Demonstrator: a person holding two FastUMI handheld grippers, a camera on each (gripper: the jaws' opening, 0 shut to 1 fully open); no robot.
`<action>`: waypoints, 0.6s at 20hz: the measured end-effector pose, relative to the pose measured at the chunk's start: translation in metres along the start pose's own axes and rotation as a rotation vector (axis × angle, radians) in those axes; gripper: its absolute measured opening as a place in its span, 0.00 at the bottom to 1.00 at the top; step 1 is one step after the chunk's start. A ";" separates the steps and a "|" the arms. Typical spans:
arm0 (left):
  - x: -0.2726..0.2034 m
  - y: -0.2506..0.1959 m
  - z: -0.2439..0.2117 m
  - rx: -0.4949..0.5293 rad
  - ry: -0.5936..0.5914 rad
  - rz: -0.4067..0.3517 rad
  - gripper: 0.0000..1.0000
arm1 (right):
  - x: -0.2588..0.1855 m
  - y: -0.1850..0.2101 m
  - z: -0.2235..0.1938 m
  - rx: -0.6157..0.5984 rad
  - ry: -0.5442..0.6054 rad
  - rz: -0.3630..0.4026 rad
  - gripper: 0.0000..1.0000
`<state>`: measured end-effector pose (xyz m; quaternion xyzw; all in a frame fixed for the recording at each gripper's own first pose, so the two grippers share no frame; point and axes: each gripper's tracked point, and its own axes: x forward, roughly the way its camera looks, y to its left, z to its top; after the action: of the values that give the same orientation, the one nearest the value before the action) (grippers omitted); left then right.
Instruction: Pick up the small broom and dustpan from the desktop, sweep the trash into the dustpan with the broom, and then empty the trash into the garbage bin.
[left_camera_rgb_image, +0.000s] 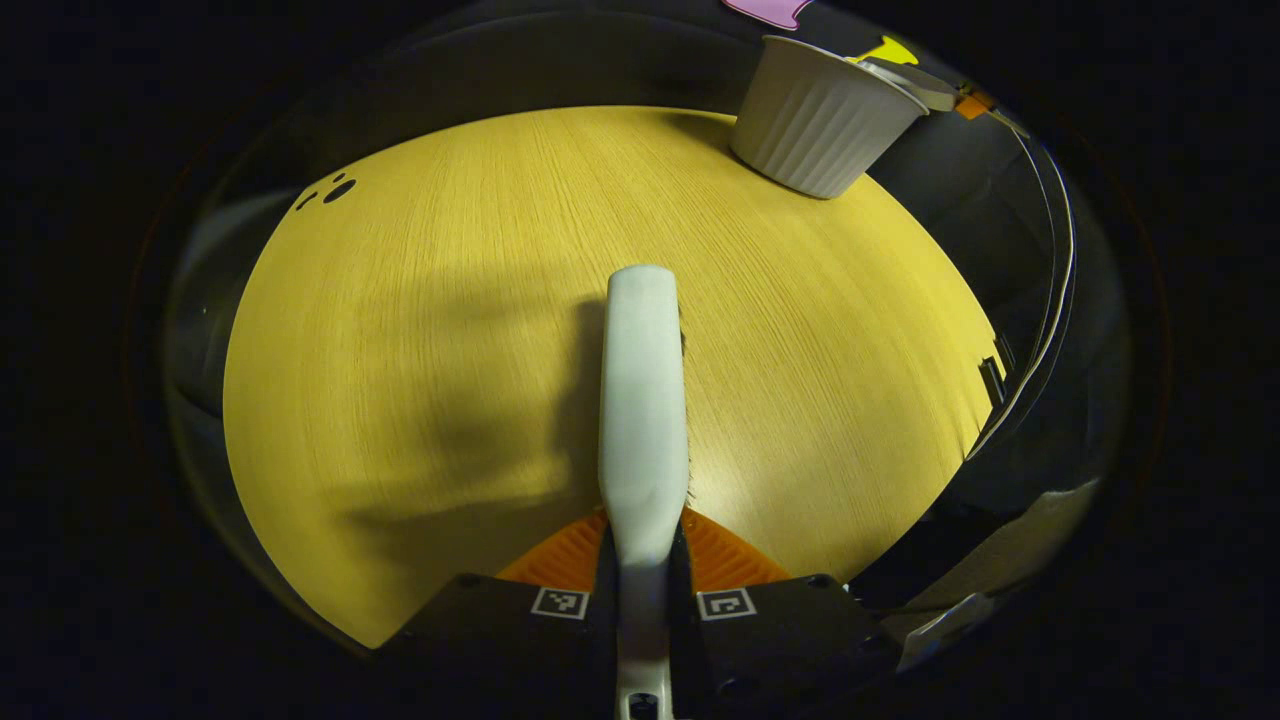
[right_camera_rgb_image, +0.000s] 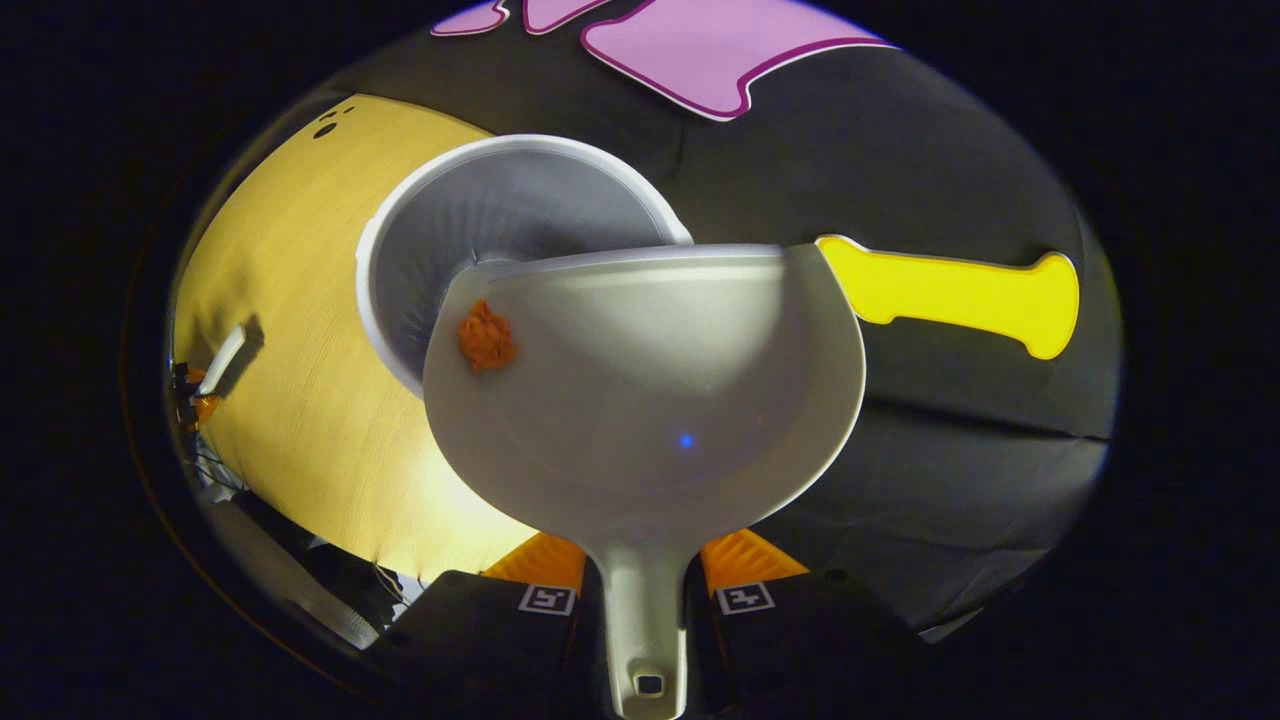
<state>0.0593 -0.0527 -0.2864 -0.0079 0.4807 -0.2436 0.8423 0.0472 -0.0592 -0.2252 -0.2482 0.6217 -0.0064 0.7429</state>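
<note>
Light wood desktop (left_camera_rgb_image: 420, 330) w/ soft shadows, black cloth wall (right_camera_rgb_image: 960, 450) behind, dim booth.

Setting: a staged recording booth, not a lived-in room.

- Wall: black cloth backdrop (right_camera_rgb_image: 930, 450) across the upper and right parts of the right gripper view, hanging in soft folds straight behind the table.
- Furniture: one light wood-grain desktop (left_camera_rgb_image: 420, 330), filling the centre of the left gripper view; bare edges drop into darkness on all sides.
- Household props: a white ribbed garbage bin (left_camera_rgb_image: 820, 120) at the upper right of the left gripper view, standing at the desktop's far edge.
- Rigging: loose cables (left_camera_rgb_image: 1050, 290) along the right edge of the left gripper view.
- Lighting: dim, with hard shadows on the wood.
</note>
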 end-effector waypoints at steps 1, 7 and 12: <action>0.000 0.000 0.000 0.002 0.000 0.001 0.25 | 0.002 -0.001 0.003 -0.009 0.008 -0.002 0.36; -0.001 0.002 0.001 -0.003 0.007 0.004 0.25 | 0.003 -0.001 0.006 -0.023 0.024 0.013 0.36; -0.003 0.002 0.000 -0.001 0.013 0.011 0.25 | -0.002 -0.001 0.003 -0.005 -0.016 0.036 0.32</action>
<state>0.0589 -0.0497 -0.2844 -0.0043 0.4862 -0.2389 0.8405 0.0501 -0.0588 -0.2228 -0.2392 0.6199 0.0105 0.7473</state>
